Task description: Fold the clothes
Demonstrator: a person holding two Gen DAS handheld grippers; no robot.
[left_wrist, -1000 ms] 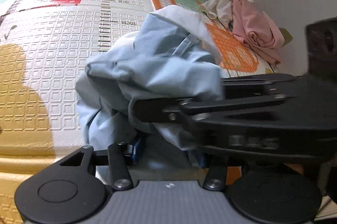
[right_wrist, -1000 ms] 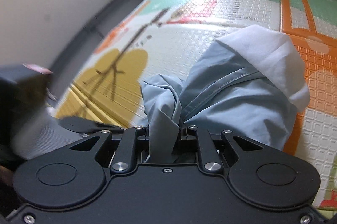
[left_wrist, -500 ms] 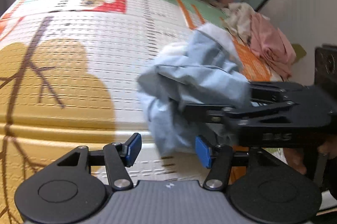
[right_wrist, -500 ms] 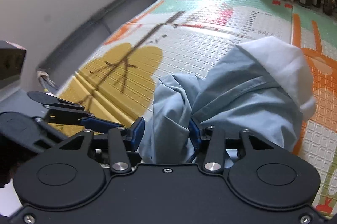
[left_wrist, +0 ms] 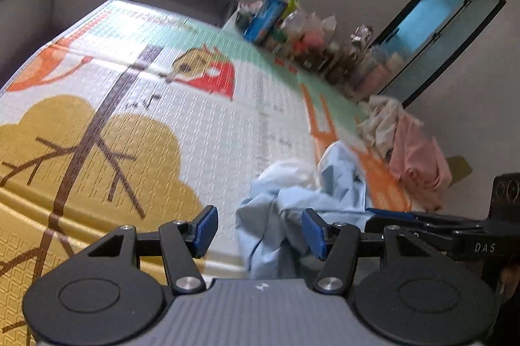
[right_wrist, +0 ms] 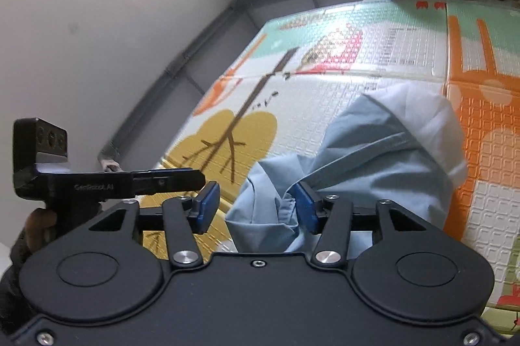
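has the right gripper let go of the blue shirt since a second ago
Yes. The right gripper is opening, with the light blue shirt loose between its pads on the play mat.

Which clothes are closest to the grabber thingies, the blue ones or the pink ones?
The light blue garment is closest, crumpled right in front of both grippers. The pink clothes lie in a pile farther back beside the wall, next to some cream ones.

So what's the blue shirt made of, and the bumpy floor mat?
The blue shirt looks like thin woven cloth, maybe cotton: matte, crumpled, with a stitched seam. The floor mat looks like soft foam with a slightly shiny printed skin, embossed in little squares and creased where panels fold.
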